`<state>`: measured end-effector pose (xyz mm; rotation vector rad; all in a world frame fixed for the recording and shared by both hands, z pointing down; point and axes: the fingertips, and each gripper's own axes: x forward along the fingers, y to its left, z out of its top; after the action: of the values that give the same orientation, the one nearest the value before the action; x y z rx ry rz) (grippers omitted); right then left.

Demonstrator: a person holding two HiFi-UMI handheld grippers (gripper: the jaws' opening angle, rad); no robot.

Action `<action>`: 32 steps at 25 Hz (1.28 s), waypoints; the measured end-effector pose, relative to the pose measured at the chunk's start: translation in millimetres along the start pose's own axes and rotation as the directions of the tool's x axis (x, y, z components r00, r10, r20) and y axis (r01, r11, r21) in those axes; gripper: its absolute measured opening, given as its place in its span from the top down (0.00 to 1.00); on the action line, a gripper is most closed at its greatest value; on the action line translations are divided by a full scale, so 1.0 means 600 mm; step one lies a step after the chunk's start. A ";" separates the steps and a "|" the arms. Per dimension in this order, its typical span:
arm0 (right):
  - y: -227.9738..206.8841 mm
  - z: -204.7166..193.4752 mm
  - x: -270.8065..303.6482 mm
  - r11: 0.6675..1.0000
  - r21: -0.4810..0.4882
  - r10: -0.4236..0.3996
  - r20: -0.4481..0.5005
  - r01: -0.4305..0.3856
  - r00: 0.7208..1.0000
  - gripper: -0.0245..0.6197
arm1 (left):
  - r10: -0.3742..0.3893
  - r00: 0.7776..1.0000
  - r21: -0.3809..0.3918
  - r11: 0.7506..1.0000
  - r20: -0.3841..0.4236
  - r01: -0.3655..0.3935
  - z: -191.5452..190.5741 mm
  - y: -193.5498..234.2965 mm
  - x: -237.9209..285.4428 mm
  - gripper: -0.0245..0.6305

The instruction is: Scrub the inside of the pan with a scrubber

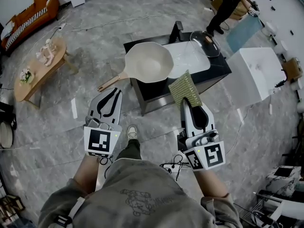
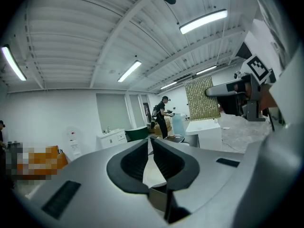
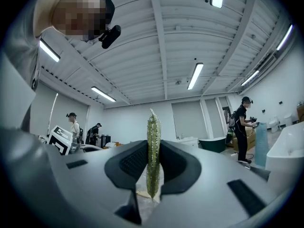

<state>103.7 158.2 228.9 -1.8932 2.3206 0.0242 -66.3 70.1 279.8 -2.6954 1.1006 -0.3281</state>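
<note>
On the counter at twelve o'clock, the pan seems rigid, best taken by its eight-o'clock handle, while the right tongs pinch the soft scrubber and the left tongs are pressed together, empty.

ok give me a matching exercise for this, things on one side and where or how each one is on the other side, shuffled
Things
1. pan
2. scrubber
3. glass lid
4. left hand-held gripper

Place or state
a. jaws together, nothing between them
b. clamped in the right hand-held gripper
c. on the counter, handle sticking out past its left edge
d. at the counter's far right corner

Pairs: 1-c, 2-b, 3-d, 4-a
</note>
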 end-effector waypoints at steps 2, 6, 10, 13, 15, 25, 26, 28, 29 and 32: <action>-0.011 -0.006 0.038 1.000 0.001 -0.005 -0.011 0.005 1.000 0.85 | -0.010 1.000 -0.003 1.000 -0.013 0.010 -0.009 0.024 0.030 0.92; -0.028 -0.020 0.117 1.000 0.003 -0.015 -0.035 0.015 0.999 0.85 | -0.033 0.998 -0.003 0.999 -0.050 0.033 -0.033 0.076 0.091 0.92; -0.046 -0.037 0.193 1.000 -0.004 -0.020 -0.061 0.019 0.998 0.85 | -0.070 0.993 0.019 0.997 -0.090 0.072 -0.058 0.118 0.147 0.91; -0.056 -0.054 0.241 1.000 -0.003 -0.027 -0.084 0.026 0.996 0.85 | -0.123 0.982 0.027 0.991 -0.144 0.128 -0.089 0.136 0.181 0.77; -0.061 -0.065 0.271 1.000 -0.003 -0.030 -0.098 0.030 0.995 0.85 | -0.156 0.970 0.029 0.986 -0.185 0.164 -0.112 0.146 0.200 0.71; -0.096 -0.117 0.374 0.999 -0.032 -0.031 -0.179 0.026 0.983 0.85 | -0.312 0.835 0.029 0.931 -0.453 0.363 -0.253 0.143 0.256 0.58; -0.100 -0.123 0.380 0.999 -0.035 -0.031 -0.189 0.025 0.982 0.85 | -0.321 0.819 0.025 0.926 -0.476 0.377 -0.269 0.139 0.257 0.58; -0.108 -0.133 0.390 0.999 -0.040 -0.030 -0.205 0.022 0.978 0.85 | -0.330 0.795 0.013 0.920 -0.509 0.391 -0.297 0.135 0.260 0.58; -0.112 -0.138 0.395 0.999 -0.042 -0.027 -0.213 0.018 0.977 0.85 | -0.333 0.786 0.004 0.920 -0.522 0.392 -0.308 0.133 0.261 0.58; -0.125 -0.157 0.409 0.999 -0.047 -0.010 -0.239 -0.001 0.971 0.85 | -0.337 0.757 -0.021 0.919 -0.560 0.393 -0.339 0.127 0.267 0.57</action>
<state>119.6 -105.9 297.6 -2.0247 2.4880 -0.1612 -62.5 -118.7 472.8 -2.7767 0.6112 -1.2689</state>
